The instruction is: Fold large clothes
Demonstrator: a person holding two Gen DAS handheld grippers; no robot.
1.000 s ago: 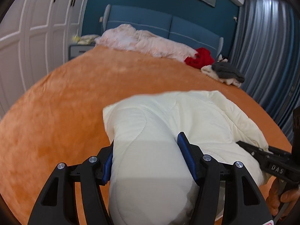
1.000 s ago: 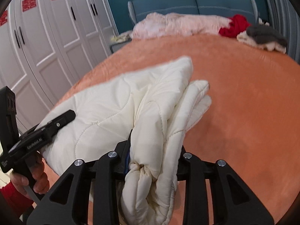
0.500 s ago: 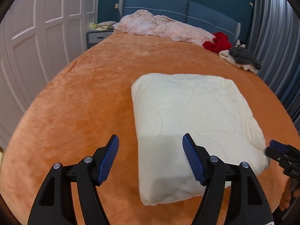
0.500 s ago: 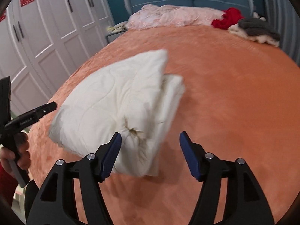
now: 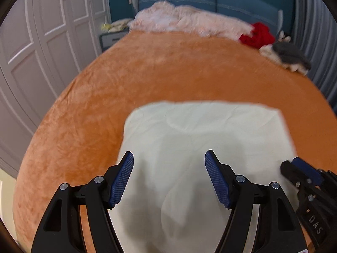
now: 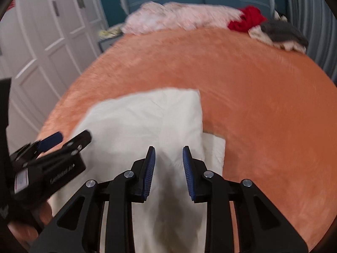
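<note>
A folded cream quilted garment (image 5: 202, 139) lies flat on the orange bed cover (image 5: 134, 80); it also shows in the right wrist view (image 6: 143, 122). My left gripper (image 5: 169, 175) is open and empty, its jaws wide over the garment's near edge. My right gripper (image 6: 169, 168) is open with a narrower gap, over the garment's near right part, holding nothing. The right gripper shows at the right edge of the left wrist view (image 5: 303, 175). The left gripper shows at the left of the right wrist view (image 6: 54, 145).
A pink blanket (image 5: 189, 21), a red garment (image 5: 257, 35) and a grey and cream pile (image 5: 288, 57) lie at the head of the bed. White wardrobe doors (image 5: 42, 42) stand to the left. Grey curtains (image 5: 316, 31) hang to the right.
Both grippers let go of the cream garment, which dropped flat on the bed. They pulled back, then came low over its near edge again. The right jaws have narrowed.
</note>
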